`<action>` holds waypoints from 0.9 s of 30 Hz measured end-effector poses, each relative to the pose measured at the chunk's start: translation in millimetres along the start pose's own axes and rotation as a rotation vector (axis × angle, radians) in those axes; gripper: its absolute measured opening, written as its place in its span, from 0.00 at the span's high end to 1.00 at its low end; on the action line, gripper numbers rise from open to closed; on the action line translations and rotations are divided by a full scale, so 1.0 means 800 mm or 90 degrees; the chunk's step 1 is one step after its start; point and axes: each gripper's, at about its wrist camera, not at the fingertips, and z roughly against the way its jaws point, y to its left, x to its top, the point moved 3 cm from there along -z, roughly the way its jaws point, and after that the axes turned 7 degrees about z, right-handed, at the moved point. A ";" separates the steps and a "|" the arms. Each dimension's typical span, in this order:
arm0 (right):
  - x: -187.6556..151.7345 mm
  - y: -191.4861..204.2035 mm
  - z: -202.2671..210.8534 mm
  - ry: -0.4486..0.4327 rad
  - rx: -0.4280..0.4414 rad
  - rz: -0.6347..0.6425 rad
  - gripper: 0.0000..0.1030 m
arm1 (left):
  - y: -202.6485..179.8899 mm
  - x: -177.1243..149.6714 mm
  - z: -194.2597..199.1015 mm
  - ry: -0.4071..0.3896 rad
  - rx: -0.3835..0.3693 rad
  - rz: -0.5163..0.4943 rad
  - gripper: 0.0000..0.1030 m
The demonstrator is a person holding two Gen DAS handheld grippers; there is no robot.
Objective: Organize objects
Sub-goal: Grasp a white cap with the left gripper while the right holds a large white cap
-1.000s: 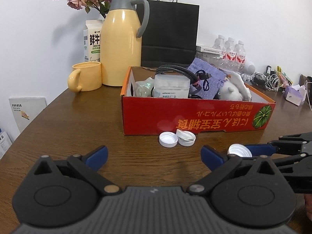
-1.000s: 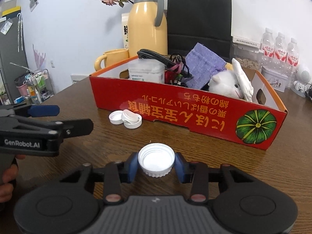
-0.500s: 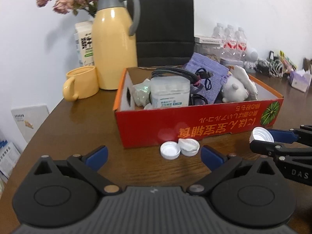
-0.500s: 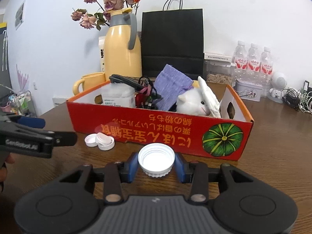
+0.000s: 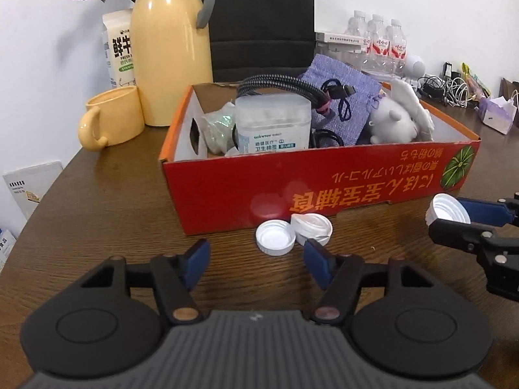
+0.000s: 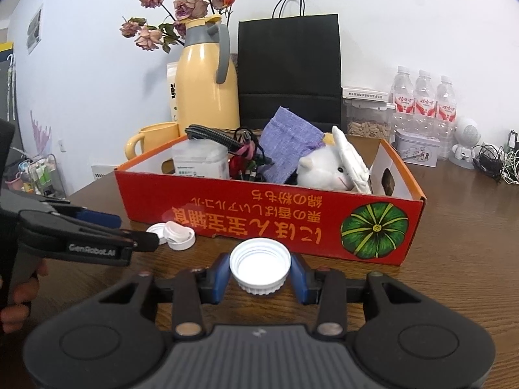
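Observation:
My right gripper (image 6: 260, 274) is shut on a white bottle cap (image 6: 259, 265), held above the table in front of the red cardboard box (image 6: 292, 223). The held cap also shows in the left wrist view (image 5: 447, 209). Two more white caps (image 5: 275, 237) (image 5: 312, 228) lie touching on the table against the box front (image 5: 324, 188). My left gripper (image 5: 256, 267) is open and empty just in front of them. The box holds a cotton swab tub (image 5: 272, 123), cables, a purple pouch (image 5: 340, 97) and a white plush toy (image 5: 399, 116).
A yellow thermos (image 5: 172, 48), yellow mug (image 5: 112, 118), milk carton (image 5: 118, 48) and black paper bag (image 5: 262, 22) stand behind the box. Water bottles (image 6: 421, 100), a tin, cables and tissues crowd the back right. The table edge curves at the left.
My right gripper has lifted the white cap off the table and carried it toward the box. My left gripper has moved forward to the two caps and narrowed its opening.

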 end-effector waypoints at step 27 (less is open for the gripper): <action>0.001 0.004 0.004 -0.008 -0.001 0.009 0.62 | -0.001 0.006 0.046 -0.099 -0.035 0.054 0.73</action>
